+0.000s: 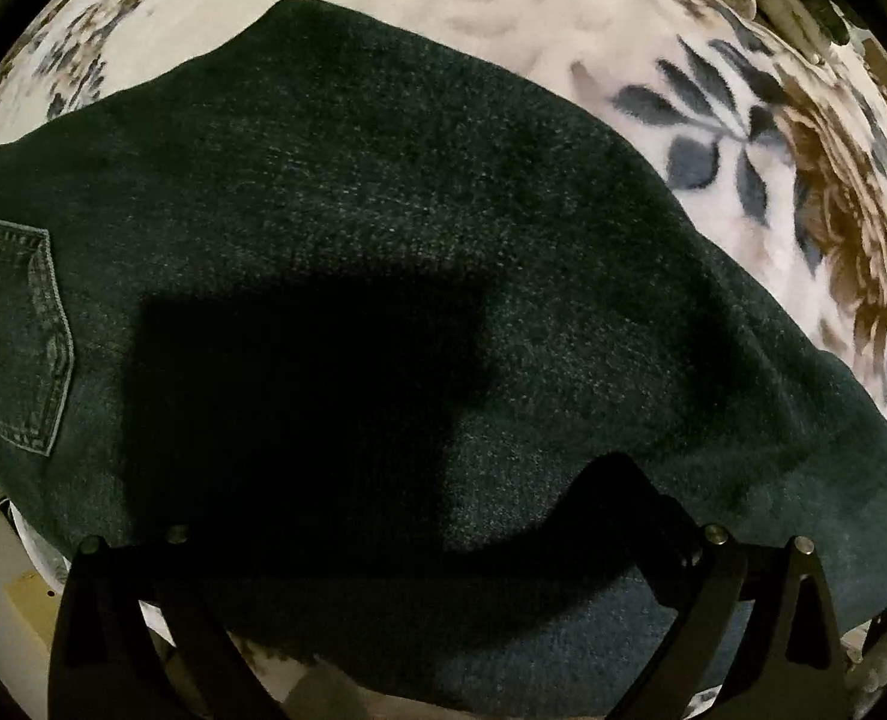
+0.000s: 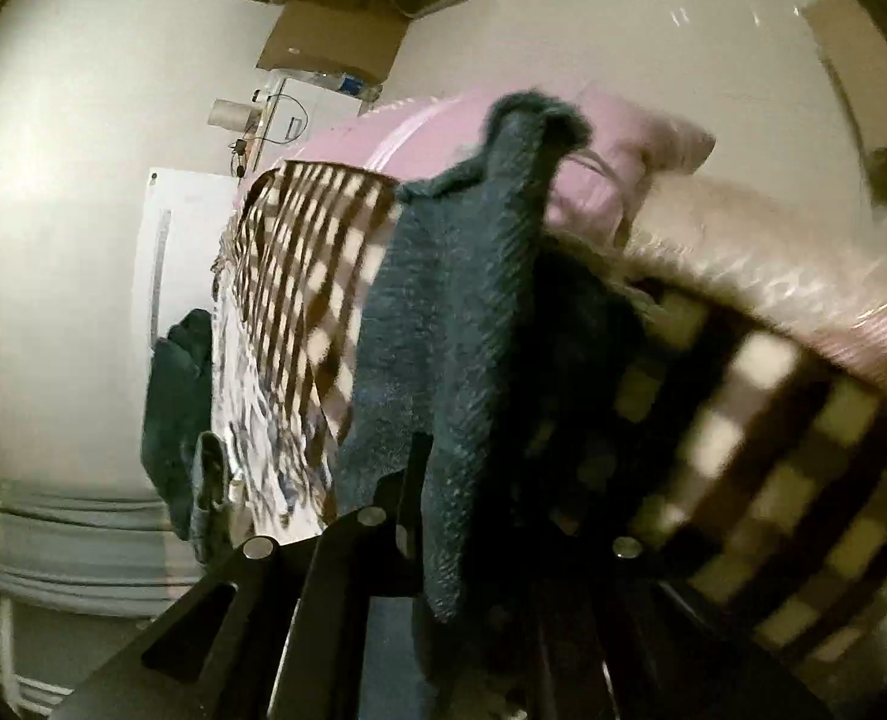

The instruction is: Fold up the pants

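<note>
Gripping dark jeans (image 2: 467,312), right gripper (image 2: 443,546)

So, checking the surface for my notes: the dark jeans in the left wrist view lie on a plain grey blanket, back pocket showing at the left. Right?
Not quite. The left wrist view shows the jeans, back pocket at the left, on a floral blanket, white with grey leaves and brown flowers.
</note>
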`<state>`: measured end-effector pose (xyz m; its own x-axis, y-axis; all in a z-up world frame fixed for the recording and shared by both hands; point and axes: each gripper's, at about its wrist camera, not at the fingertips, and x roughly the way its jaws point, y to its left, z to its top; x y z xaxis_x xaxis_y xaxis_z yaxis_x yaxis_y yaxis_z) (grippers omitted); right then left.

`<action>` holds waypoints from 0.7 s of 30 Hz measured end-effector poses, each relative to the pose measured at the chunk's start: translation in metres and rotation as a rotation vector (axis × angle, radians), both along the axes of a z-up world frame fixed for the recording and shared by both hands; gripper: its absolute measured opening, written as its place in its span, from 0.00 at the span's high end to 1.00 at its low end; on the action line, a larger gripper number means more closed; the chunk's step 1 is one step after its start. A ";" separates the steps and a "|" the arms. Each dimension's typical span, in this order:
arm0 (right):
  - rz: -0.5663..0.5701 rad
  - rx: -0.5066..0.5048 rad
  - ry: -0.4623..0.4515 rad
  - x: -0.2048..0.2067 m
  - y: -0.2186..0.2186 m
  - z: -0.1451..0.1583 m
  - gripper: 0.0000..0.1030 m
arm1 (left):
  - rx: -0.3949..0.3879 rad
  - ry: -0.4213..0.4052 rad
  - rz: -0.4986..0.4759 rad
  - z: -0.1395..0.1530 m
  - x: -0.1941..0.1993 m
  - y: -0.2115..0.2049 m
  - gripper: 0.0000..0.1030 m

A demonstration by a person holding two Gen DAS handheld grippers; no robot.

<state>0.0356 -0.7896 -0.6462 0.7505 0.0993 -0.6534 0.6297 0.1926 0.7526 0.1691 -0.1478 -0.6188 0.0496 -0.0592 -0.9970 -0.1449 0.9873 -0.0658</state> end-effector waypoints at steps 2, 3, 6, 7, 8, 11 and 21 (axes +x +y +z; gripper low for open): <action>0.004 0.045 -0.013 -0.004 -0.005 -0.014 0.92 | 0.000 0.007 0.001 0.001 -0.002 0.001 0.00; 0.011 0.066 -0.023 -0.007 -0.009 -0.020 0.91 | 0.002 0.009 0.001 0.000 -0.002 0.000 0.00; 0.029 0.119 -0.050 0.003 -0.020 -0.031 0.74 | 0.003 0.004 0.005 0.004 -0.001 0.023 0.00; 0.033 0.124 -0.055 0.004 -0.021 -0.032 0.74 | 0.006 -0.002 0.006 0.004 -0.001 0.022 0.00; 0.031 0.114 -0.054 0.005 -0.021 -0.032 0.74 | 0.011 -0.010 0.008 0.001 0.002 0.020 0.00; 0.040 0.022 -0.016 0.008 -0.011 -0.019 0.90 | 0.039 -0.040 0.003 0.002 -0.001 0.012 0.00; 0.218 -0.320 -0.023 0.037 0.084 0.136 0.91 | -0.110 -0.081 -0.031 0.047 -0.016 0.004 0.00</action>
<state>0.0722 -0.7052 -0.5106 0.7490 0.0516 -0.6605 0.5319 0.5475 0.6459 0.1526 -0.1435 -0.5716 0.1256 -0.1705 -0.9773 -0.1039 0.9774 -0.1839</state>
